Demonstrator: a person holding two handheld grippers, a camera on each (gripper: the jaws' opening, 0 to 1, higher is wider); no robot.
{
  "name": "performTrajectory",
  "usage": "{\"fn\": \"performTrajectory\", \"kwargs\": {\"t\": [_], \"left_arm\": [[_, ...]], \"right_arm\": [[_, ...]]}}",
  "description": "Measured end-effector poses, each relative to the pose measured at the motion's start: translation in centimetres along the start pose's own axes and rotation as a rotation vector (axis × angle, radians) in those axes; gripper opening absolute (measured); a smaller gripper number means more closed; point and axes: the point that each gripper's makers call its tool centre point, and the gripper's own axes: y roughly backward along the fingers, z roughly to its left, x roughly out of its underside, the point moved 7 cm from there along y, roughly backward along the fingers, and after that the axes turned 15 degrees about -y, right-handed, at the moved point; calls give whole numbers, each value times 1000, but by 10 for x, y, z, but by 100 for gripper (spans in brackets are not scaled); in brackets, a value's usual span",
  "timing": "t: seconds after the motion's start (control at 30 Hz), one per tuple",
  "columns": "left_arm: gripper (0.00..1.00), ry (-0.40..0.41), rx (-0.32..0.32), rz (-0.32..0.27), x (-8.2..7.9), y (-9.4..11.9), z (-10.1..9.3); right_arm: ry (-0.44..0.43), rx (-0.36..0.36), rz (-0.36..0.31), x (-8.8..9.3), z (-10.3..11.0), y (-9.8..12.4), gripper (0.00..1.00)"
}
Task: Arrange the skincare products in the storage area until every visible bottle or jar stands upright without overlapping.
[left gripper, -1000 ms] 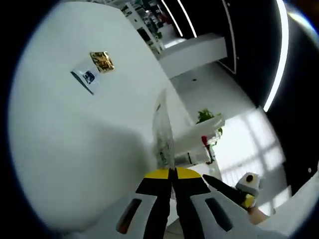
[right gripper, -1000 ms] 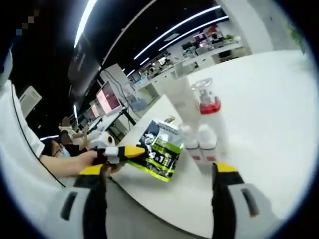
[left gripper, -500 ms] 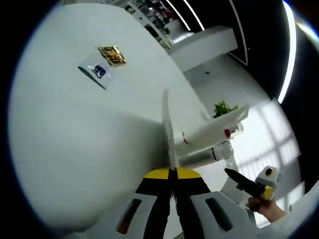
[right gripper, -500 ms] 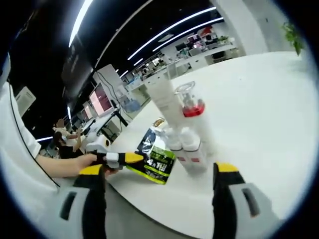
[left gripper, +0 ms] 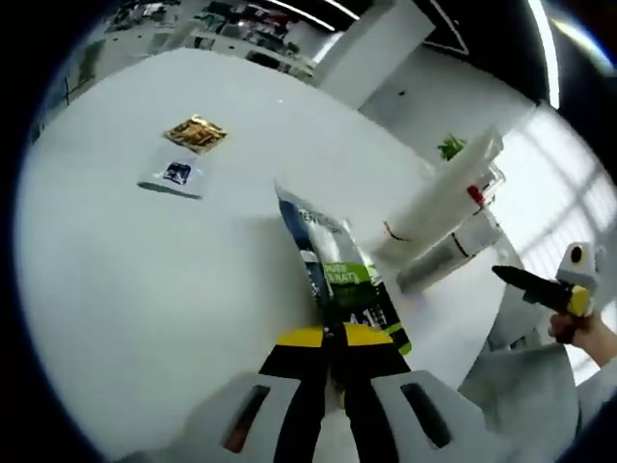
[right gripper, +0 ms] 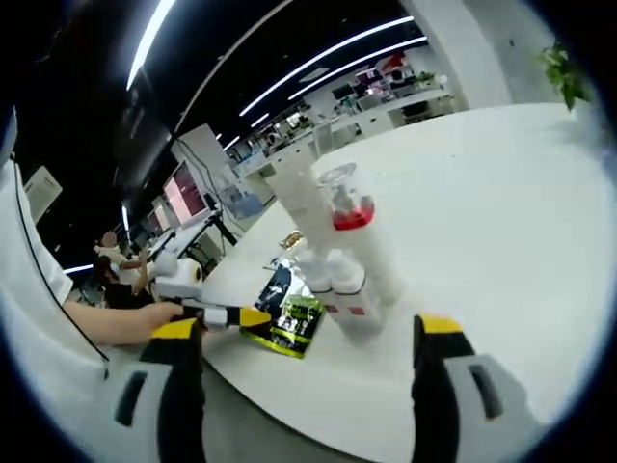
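My left gripper [left gripper: 334,340] is shut on the lower edge of a black and green sachet [left gripper: 339,278], which slants up over the white table [left gripper: 145,280]. In the right gripper view the same sachet [right gripper: 287,318] sits low at the table's near edge, held by the left gripper [right gripper: 220,315]. Just right of it stands a tight cluster: a tall white tube [right gripper: 294,198], a clear-capped pump bottle with a red collar [right gripper: 352,217] and small white bottles [right gripper: 342,285]. My right gripper [right gripper: 308,328] is open, wide apart, with nothing between its fingers.
Two small flat sachets lie further out on the table, one gold [left gripper: 197,133] and one white and blue [left gripper: 174,175]. The right gripper [left gripper: 540,287] and a hand enter the left gripper view at the right. An office with desks and people lies behind [right gripper: 125,260].
The sachet in my left gripper has turned from edge-on to face-on and dropped toward the table's edge. The right gripper stays open; the bottle cluster stands as before.
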Motion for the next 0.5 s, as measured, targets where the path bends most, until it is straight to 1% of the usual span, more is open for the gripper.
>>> {"fn": "performTrajectory", "kwargs": {"t": [0.1, 0.17, 0.2, 0.23, 0.27, 0.37, 0.4, 0.43, 0.47, 0.5], "left_arm": [[3, -35, -9, -1, -1, 1, -1], [7, -82, -29, 21, -1, 1, 1], [9, -128, -44, 40, 0, 1, 2], [10, -156, -59, 52, 0, 2, 3], [11, -207, -70, 59, 0, 2, 3], [16, -285, -78, 80, 0, 3, 2], [17, -331, -93, 97, 0, 3, 2], [18, -345, -98, 102, 0, 4, 3], [19, -399, -118, 103, -2, 4, 4], [20, -428, -127, 106, -3, 5, 4]], "right_arm": [[-1, 0, -3, 1, 0, 0, 90], [-4, 0, -2, 1, 1, 0, 90], [-4, 0, -1, 2, 1, 0, 90], [-4, 0, -1, 2, 1, 0, 90], [-5, -1, -1, 2, 1, 0, 91], [-6, 0, 0, 3, 1, 0, 91], [-6, -1, -1, 3, 1, 0, 91], [-6, -1, -2, 3, 2, 0, 91], [-5, 0, -3, 2, 2, 0, 91], [-5, -1, -3, 2, 2, 1, 91]]}}
